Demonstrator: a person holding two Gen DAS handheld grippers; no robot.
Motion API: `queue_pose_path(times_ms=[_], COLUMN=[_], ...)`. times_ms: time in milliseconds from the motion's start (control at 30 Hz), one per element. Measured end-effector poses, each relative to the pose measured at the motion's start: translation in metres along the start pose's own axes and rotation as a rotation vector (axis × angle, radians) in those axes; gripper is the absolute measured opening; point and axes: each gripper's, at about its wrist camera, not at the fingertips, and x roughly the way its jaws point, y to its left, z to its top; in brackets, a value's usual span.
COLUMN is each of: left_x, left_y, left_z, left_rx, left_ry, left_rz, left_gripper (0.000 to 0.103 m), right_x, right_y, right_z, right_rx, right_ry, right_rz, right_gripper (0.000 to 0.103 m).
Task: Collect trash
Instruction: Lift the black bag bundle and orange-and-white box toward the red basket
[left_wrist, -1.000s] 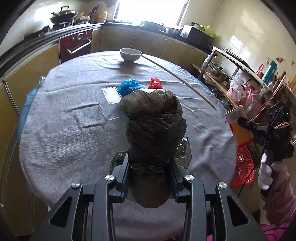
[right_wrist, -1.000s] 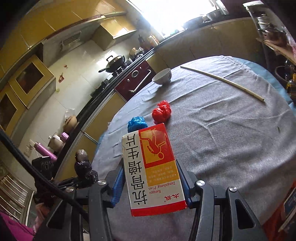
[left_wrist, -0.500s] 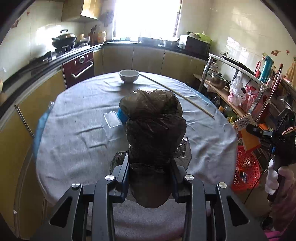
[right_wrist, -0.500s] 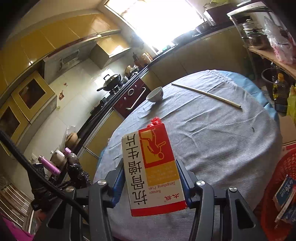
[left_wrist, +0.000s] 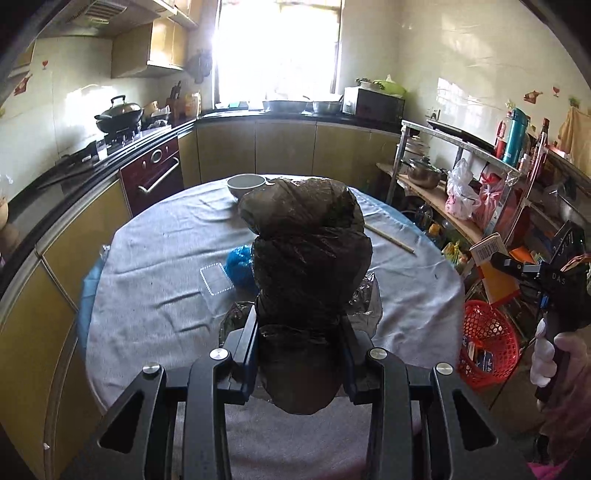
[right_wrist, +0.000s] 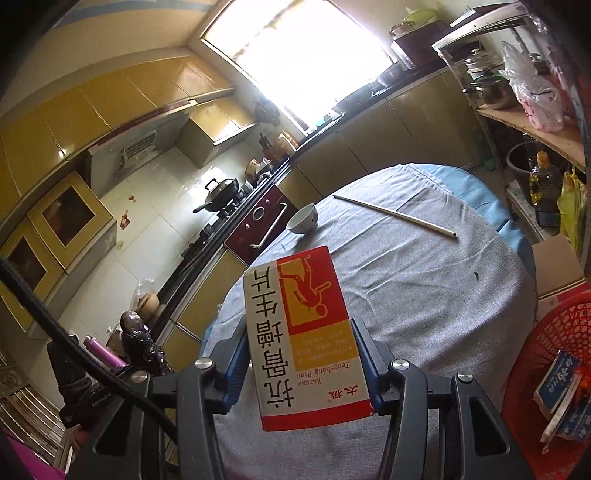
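My left gripper is shut on a crumpled dark plastic bag and holds it above the near edge of the round grey table. My right gripper is shut on a red, white and yellow medicine box, held above the table. A red mesh basket stands on the floor at the table's right side and at the lower right of the right wrist view, with boxes inside. A blue crumpled bag lies on the table, partly hidden behind the dark bag.
A clear plastic lid, a white bowl and a long stick lie on the table. A metal shelf rack stands right. Counters and an oven line the left and back.
Both grippers have pulled back and risen from the table with their loads. The red basket has come into the right wrist view. The red bag is now hidden.
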Motion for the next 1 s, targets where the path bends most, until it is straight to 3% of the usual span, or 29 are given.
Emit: queue_pose_path(times_ms=[667,1000], left_x=[-0.001,0.014], left_y=[-0.040,-0.092], left_z=[0.026,0.057], left_rx=[0.079,0.168], left_ry=[-0.045,-0.089], left_rz=[0.006,-0.084], left_gripper=[0.038,0.038], right_x=[-0.041,-0.089], right_y=[-0.030,-0.051], right_z=[0.006,0.013], right_rx=[0.087,0.118], right_ry=[-0.110,-0.210], right_rz=[0.025,-0.016], right_gripper=[0.054,0.054])
